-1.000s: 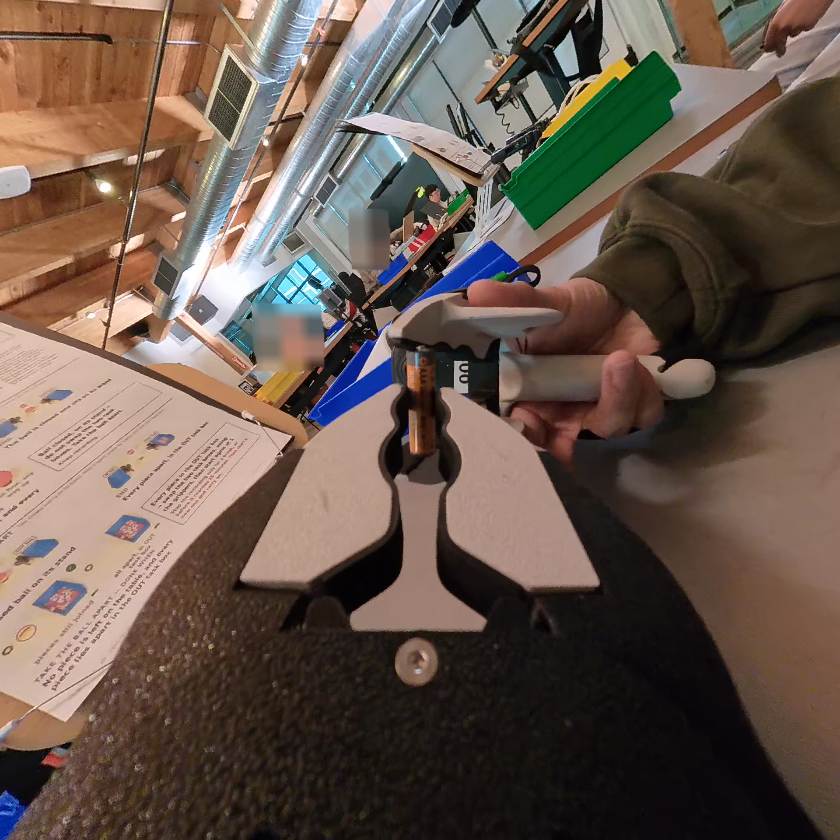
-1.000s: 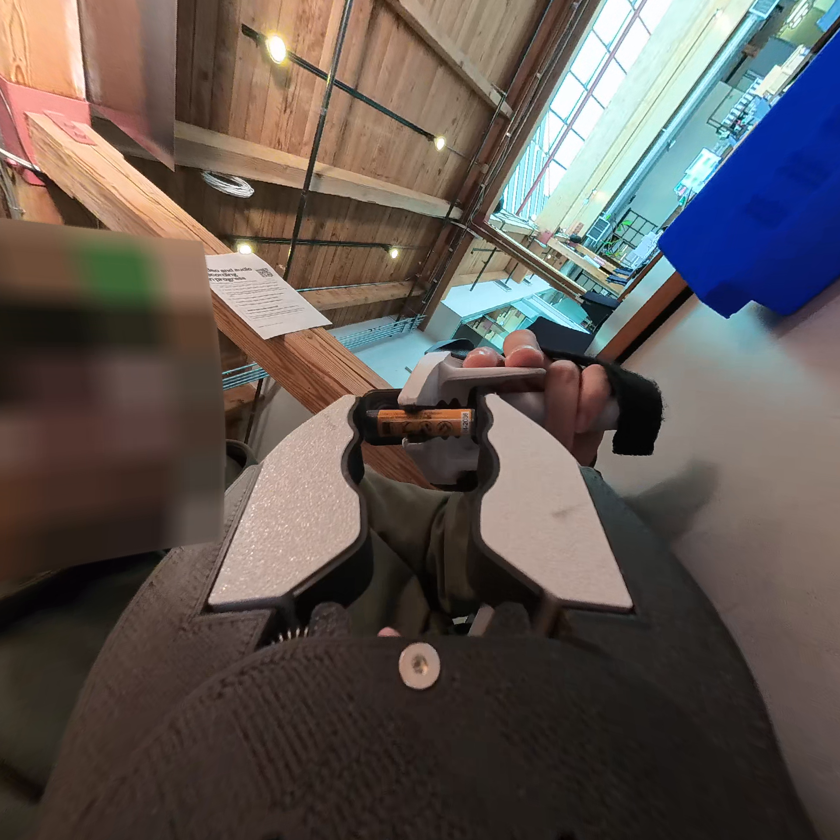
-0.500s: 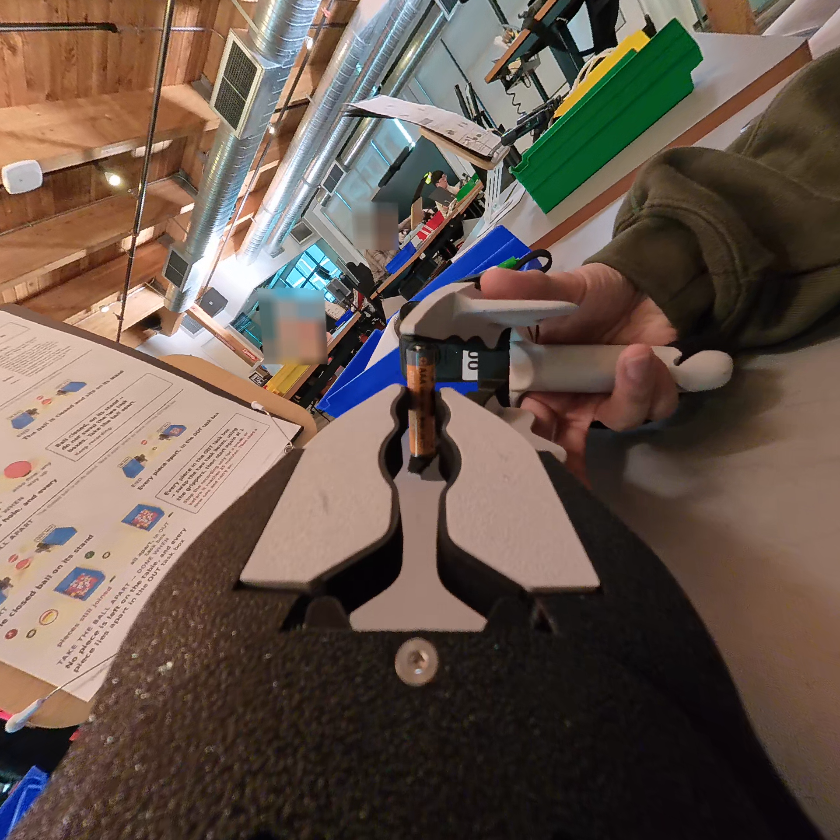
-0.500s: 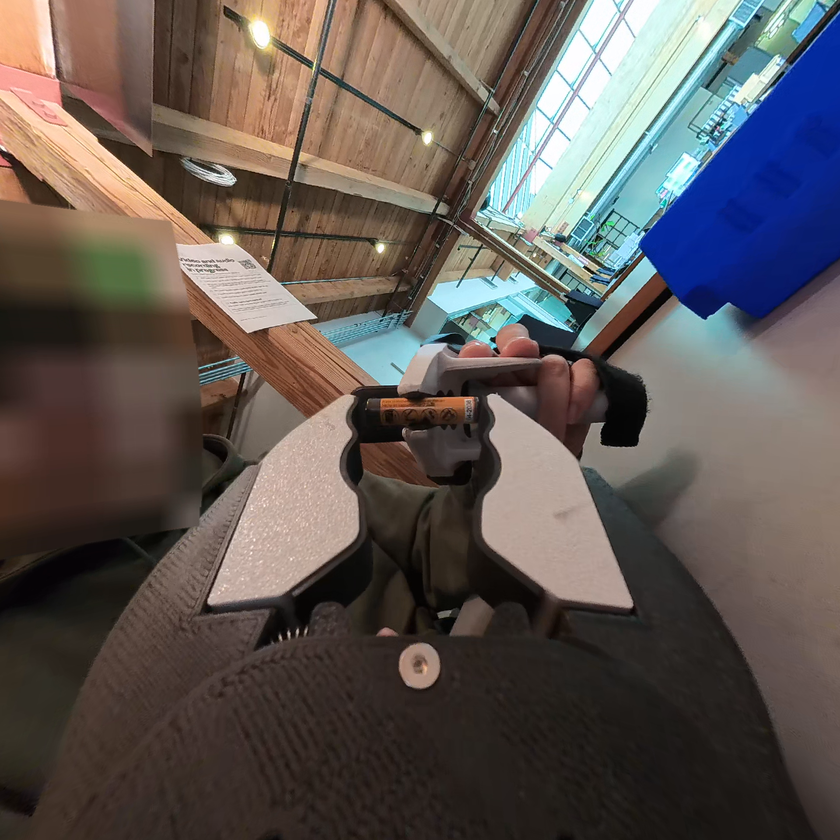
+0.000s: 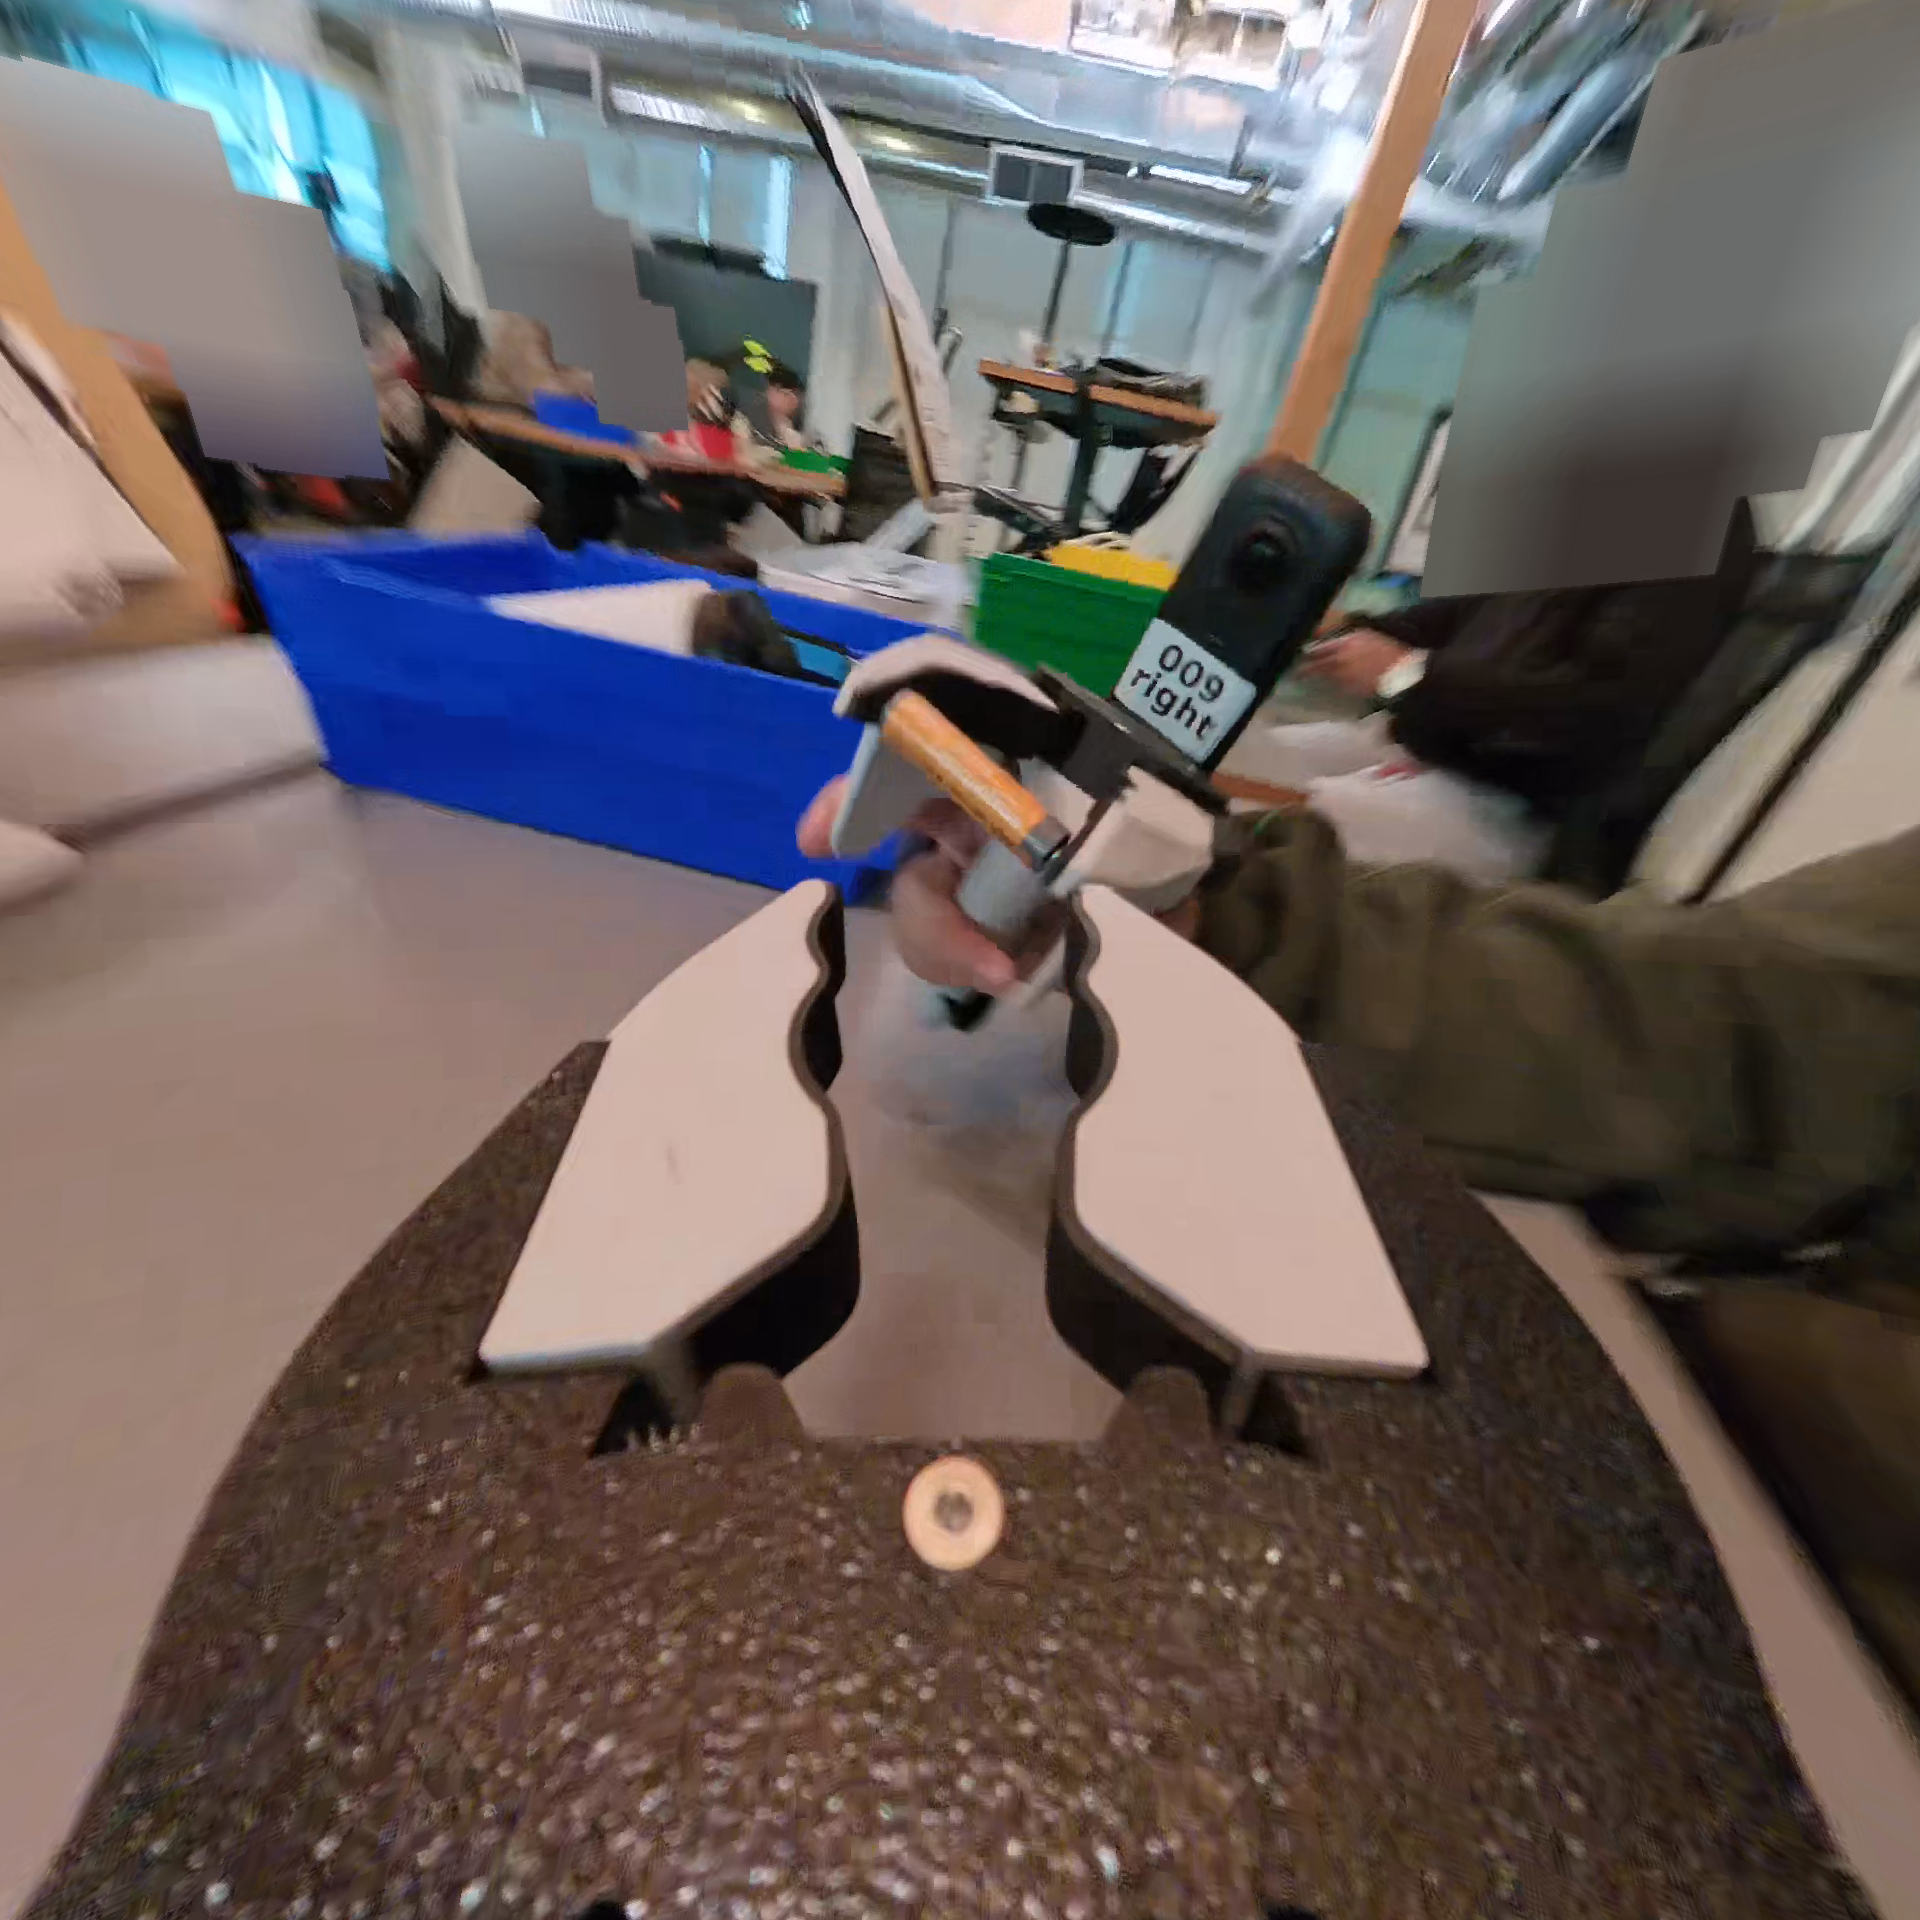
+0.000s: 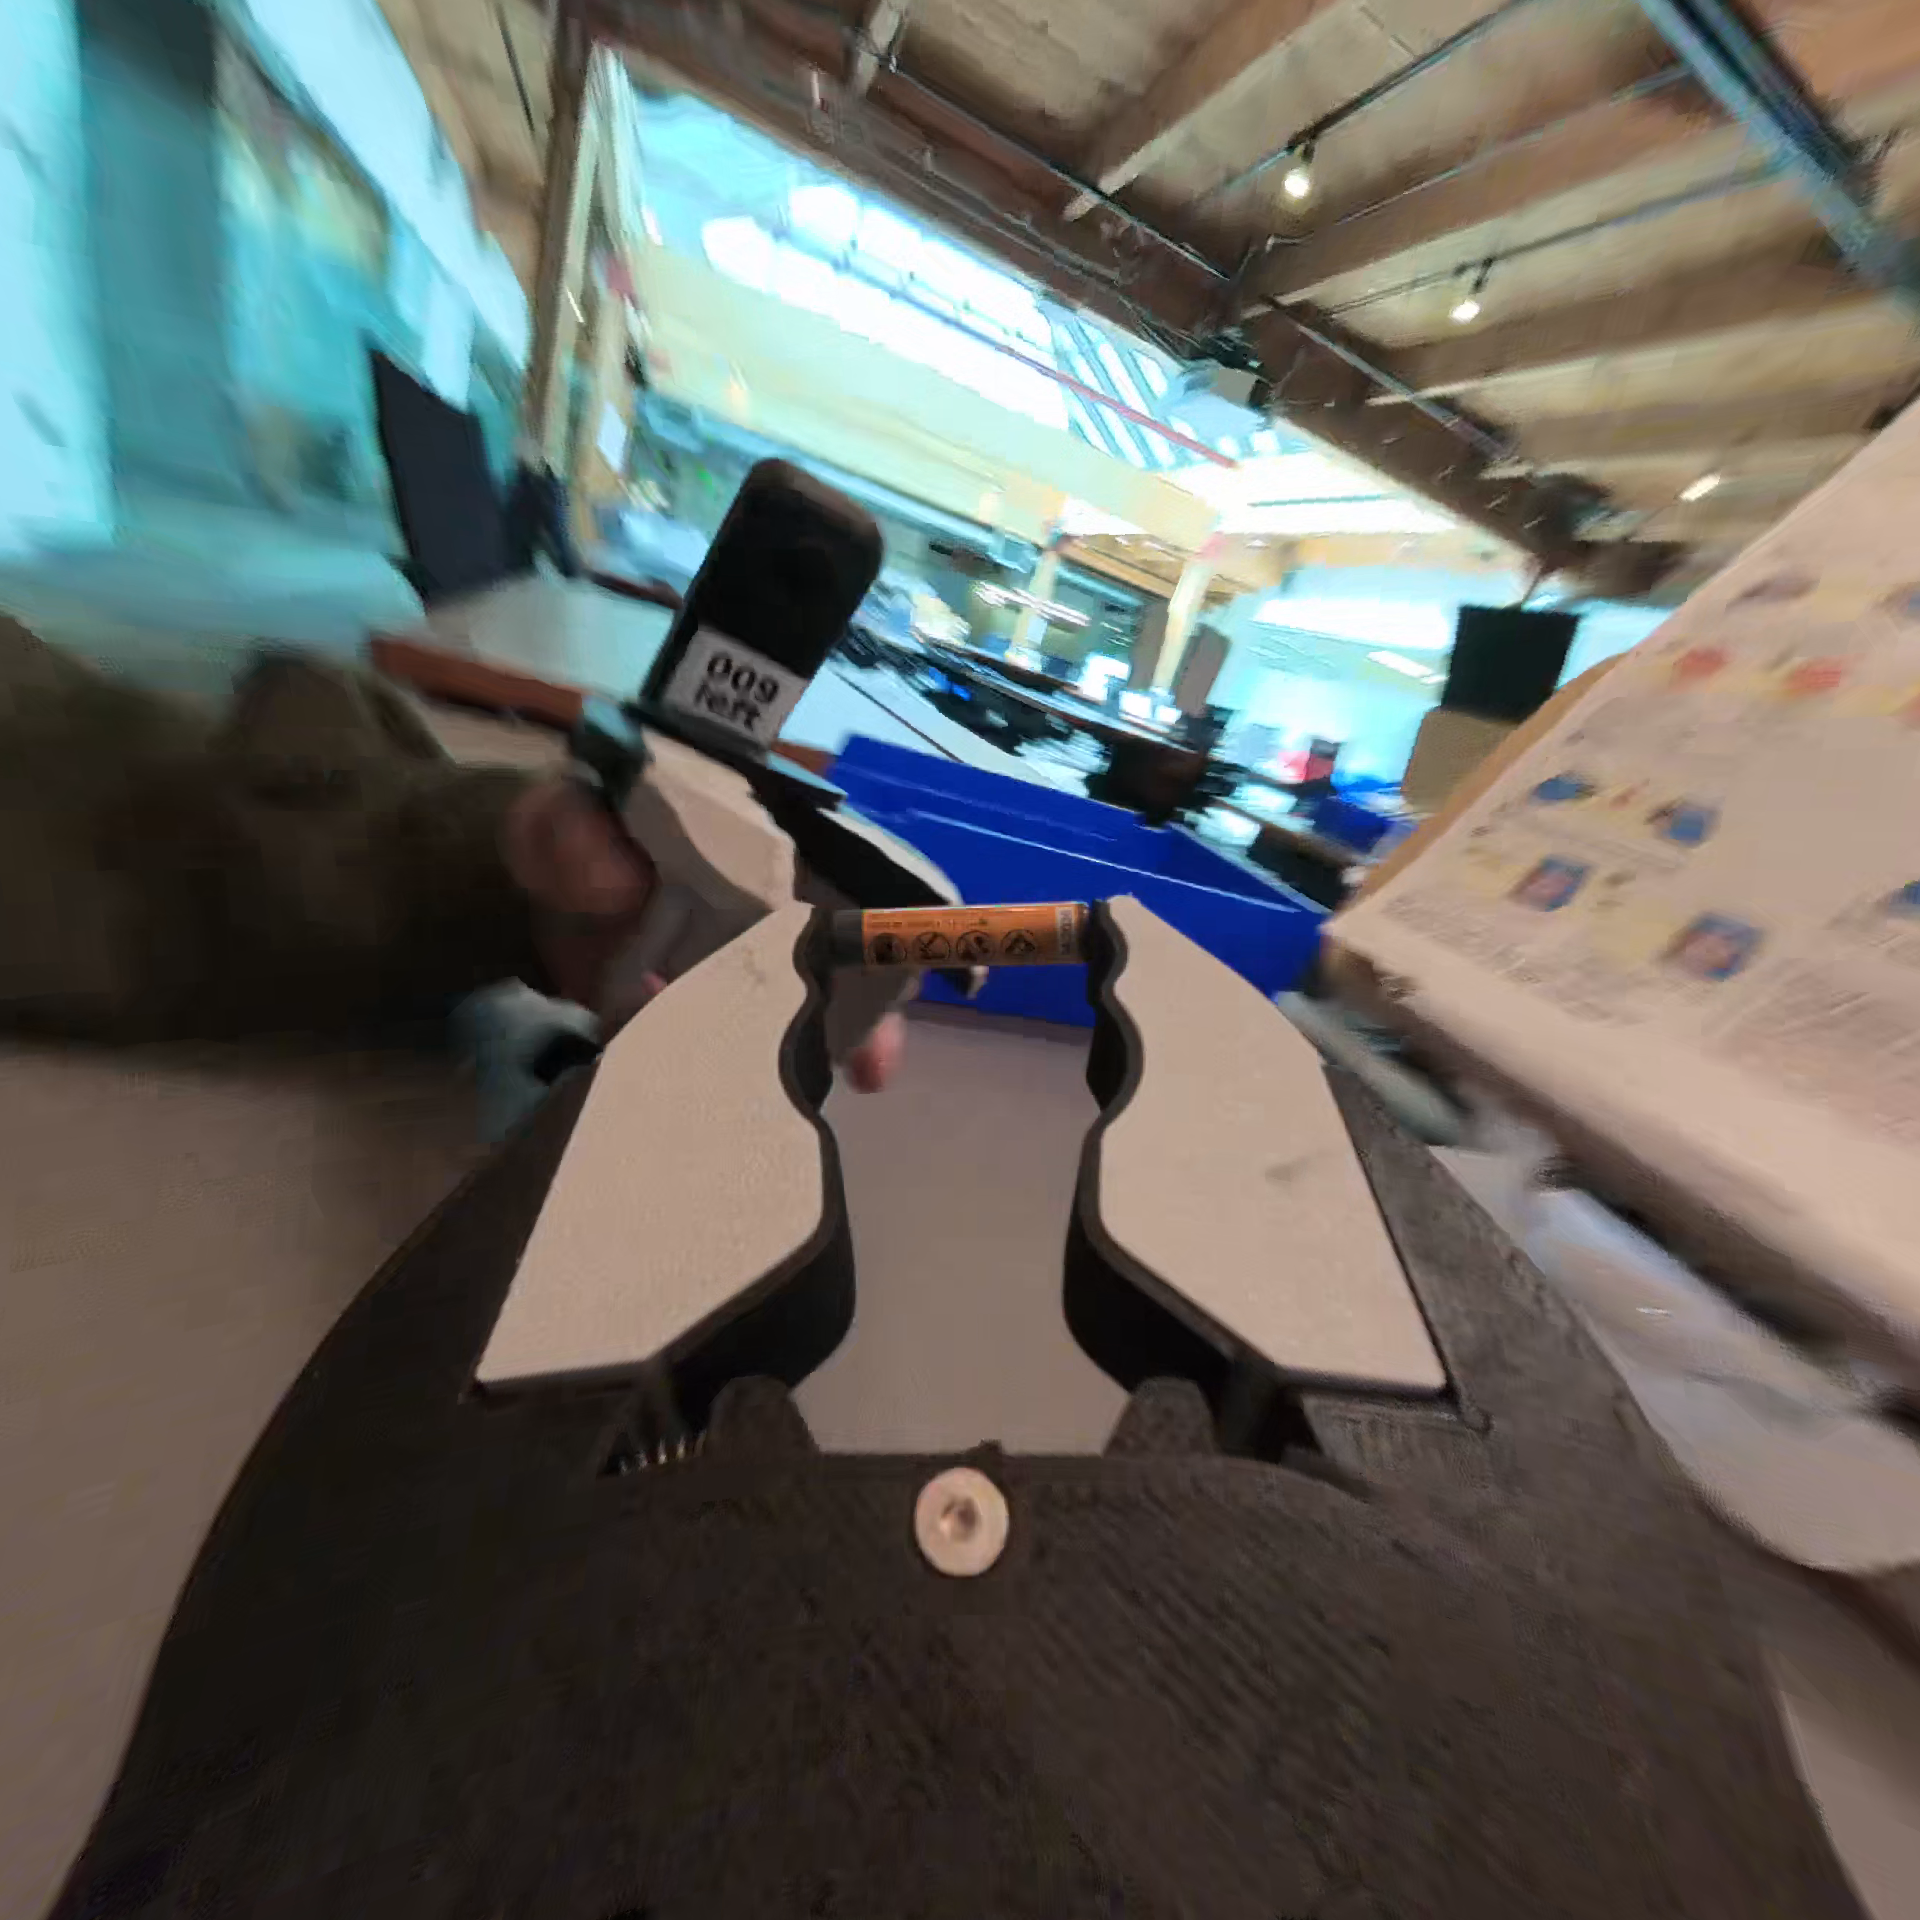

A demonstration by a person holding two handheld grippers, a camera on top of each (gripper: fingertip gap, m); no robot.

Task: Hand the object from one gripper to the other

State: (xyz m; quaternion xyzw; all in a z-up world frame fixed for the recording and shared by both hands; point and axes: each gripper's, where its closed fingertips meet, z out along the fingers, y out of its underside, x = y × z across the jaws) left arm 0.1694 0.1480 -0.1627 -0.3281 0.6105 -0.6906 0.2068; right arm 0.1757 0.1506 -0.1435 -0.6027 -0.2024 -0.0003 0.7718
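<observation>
An orange and black battery [image 6: 961,935] is clamped end to end between the fingertips of my right gripper [image 6: 954,937], which is shut on it. In the left wrist view the same battery [image 5: 971,774] shows tilted in the right gripper, held in a hand just beyond my left gripper [image 5: 951,914]. My left gripper is open and empty, a short way from the battery and not touching it. In the right wrist view the left gripper's black camera [image 6: 774,592] stands behind and left of the battery.
A blue bin [image 5: 540,686] stands on the grey table [image 5: 312,1039] behind the grippers, with a green bin [image 5: 1049,613] farther back. An olive sleeve [image 5: 1558,1018] crosses from the right. A printed instruction sheet [image 6: 1662,883] stands at the right in the right wrist view.
My left gripper has opened and let go of the battery, which stays in the right gripper. Both grippers have swung down from pointing at the ceiling to level and drawn slightly apart.
</observation>
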